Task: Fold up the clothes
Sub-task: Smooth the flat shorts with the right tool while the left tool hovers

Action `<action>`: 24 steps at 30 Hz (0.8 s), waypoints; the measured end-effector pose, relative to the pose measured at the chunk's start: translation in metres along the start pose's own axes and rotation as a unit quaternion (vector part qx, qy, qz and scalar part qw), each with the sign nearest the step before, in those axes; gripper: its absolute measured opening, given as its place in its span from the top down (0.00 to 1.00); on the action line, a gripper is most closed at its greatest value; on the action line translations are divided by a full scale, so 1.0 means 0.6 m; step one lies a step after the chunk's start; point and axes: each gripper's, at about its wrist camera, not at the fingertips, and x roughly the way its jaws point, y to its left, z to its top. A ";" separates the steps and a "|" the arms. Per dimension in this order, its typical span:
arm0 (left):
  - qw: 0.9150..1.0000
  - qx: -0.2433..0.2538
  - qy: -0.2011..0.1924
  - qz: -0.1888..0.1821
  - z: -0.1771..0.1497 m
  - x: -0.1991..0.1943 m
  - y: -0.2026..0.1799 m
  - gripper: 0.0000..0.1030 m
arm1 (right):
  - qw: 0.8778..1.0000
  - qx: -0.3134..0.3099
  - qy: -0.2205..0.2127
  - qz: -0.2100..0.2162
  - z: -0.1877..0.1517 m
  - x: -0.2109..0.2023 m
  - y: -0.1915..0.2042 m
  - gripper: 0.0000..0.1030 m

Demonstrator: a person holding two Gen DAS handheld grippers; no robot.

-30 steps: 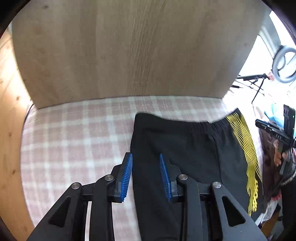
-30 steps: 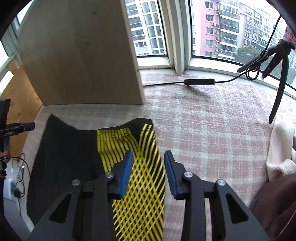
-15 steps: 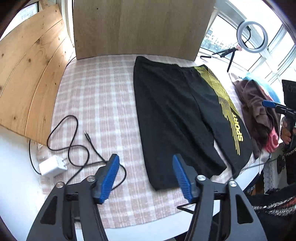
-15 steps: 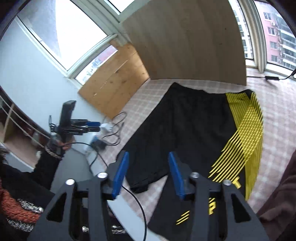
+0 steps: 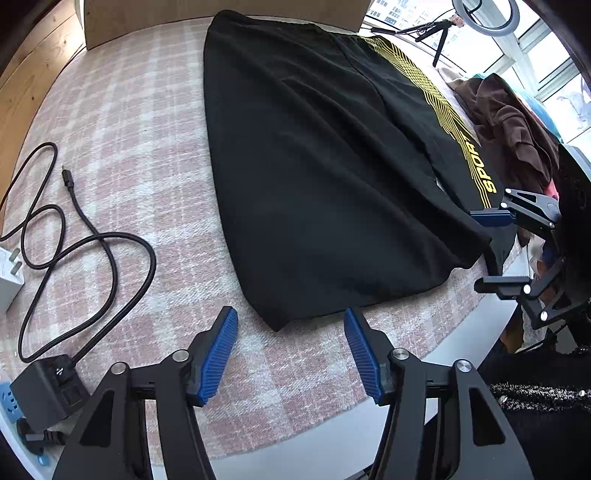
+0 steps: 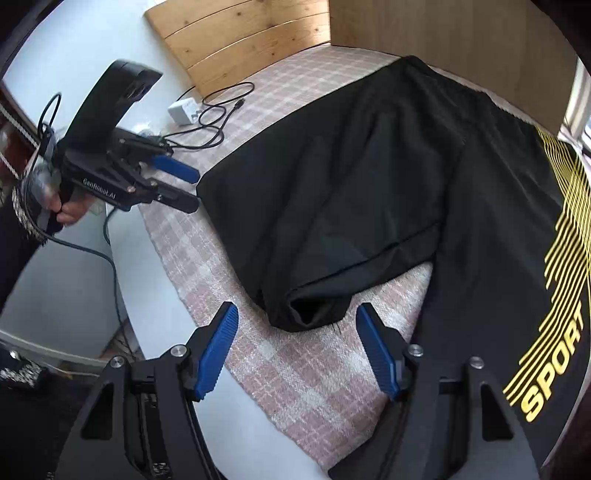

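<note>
Black sport shorts (image 5: pixel 325 155) with yellow stripes and "SPORT" lettering lie flat on a pink plaid cloth (image 5: pixel 122 122), waistband at the far side. My left gripper (image 5: pixel 290 354) is open and empty, just short of the near hem corner of the left leg. My right gripper (image 6: pixel 295 350) is open and empty, just short of the inner hem corner of that same leg (image 6: pixel 306 314); the striped leg (image 6: pixel 546 295) lies to its right. Each gripper shows in the other's view: the right one (image 5: pixel 498 251), the left one (image 6: pixel 173 184).
A black cable (image 5: pixel 85 236), a white charger (image 5: pixel 9 273) and a power strip (image 5: pixel 44 395) lie at the cloth's left. A pile of brown clothes (image 5: pixel 513 125) sits at the right. A wooden board (image 6: pixel 443 33) stands behind. The white table edge (image 6: pixel 92 266) is close.
Both grippers pulled back from the waistband toward the near hem and lowered close to the leg ends. Both jaws opened wider.
</note>
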 end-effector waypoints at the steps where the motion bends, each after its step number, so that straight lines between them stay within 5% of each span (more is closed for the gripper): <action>1: 1.000 0.000 -0.004 -0.003 0.004 -0.012 -0.001 0.69 | 1.000 -0.022 -0.003 -0.012 0.000 0.003 0.009 0.36; 3: 1.000 0.000 -0.012 -0.010 0.013 -0.035 -0.003 0.85 | 0.998 -0.060 0.003 -0.033 0.003 0.014 0.022 0.41; 5: 1.000 0.000 -0.020 -0.016 0.021 -0.059 -0.005 0.91 | 0.997 -0.062 0.027 -0.036 0.009 0.027 0.020 0.82; 6: 1.000 0.000 -0.024 -0.019 0.025 -0.071 -0.006 0.93 | 0.998 -0.050 0.037 -0.029 0.013 0.029 0.014 0.90; 8: 0.999 0.000 -0.032 -0.026 0.034 -0.094 -0.007 0.95 | 0.999 -0.009 0.035 0.019 0.021 0.017 -0.003 0.93; 10: 0.999 0.000 -0.040 -0.032 0.042 -0.118 -0.009 0.95 | 0.991 0.063 0.005 0.116 0.032 -0.022 -0.029 0.93; 12: 0.998 -0.003 -0.052 -0.035 0.053 -0.155 -0.011 0.89 | 0.952 0.163 -0.055 0.254 0.034 -0.073 -0.072 0.94; 13: 0.998 -0.006 -0.055 -0.025 0.059 -0.175 -0.011 0.66 | 0.925 0.208 -0.085 0.305 0.029 -0.094 -0.096 0.94; 14: 0.998 -0.004 -0.055 0.000 0.063 -0.189 -0.012 0.52 | 0.913 0.237 -0.093 0.318 0.022 -0.105 -0.116 0.93; 15: 0.998 0.009 -0.056 0.016 0.062 -0.192 -0.016 0.40 | 0.918 0.253 -0.078 0.297 0.012 -0.106 -0.130 0.90; 17: 0.997 0.036 -0.059 0.045 0.059 -0.193 -0.025 0.41 | 0.931 0.271 -0.043 0.241 -0.009 -0.104 -0.150 0.62; 19: 0.998 0.035 -0.035 0.042 0.050 -0.165 -0.012 0.41 | 0.953 0.254 0.004 0.168 -0.033 -0.091 -0.146 0.59; 24: 0.998 0.031 0.025 0.048 0.030 -0.079 -0.003 0.43 | 0.965 0.250 0.037 0.076 -0.076 -0.079 -0.152 0.59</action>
